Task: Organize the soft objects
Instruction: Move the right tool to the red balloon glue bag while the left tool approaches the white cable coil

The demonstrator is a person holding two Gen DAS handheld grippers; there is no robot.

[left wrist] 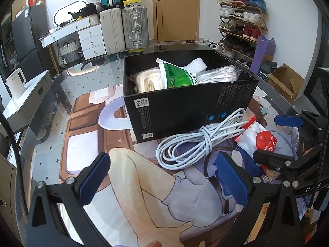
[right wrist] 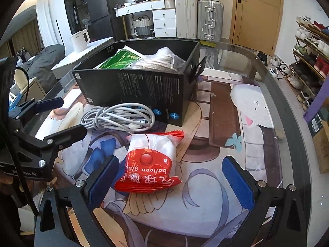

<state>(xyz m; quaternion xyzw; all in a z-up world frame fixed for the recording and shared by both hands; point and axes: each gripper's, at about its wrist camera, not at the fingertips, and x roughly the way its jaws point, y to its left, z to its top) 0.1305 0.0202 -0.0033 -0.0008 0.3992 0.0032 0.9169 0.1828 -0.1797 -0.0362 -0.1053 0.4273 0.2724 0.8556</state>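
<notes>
Red-and-white plastic balloon-glue packet [right wrist: 152, 162] near coiled white cable [right wrist: 119, 116]: light, crinkly, slippery; pinch mid-body. Right gripper [right wrist: 170, 183] and left gripper [left wrist: 162, 177] both spread, empty.

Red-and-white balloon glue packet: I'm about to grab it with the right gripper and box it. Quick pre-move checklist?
1. Right gripper jaws open: ok.
2. Red-and-white plastic balloon glue packet between the jaws: not ok, it sits nearer the left jaw.
3. Packet clear of the coiled white cable: ok, though close.
4. Left gripper open and empty: ok.
5. Room in the open black cardboard box: cannot tell; bagged items already pile near its rim.
</notes>
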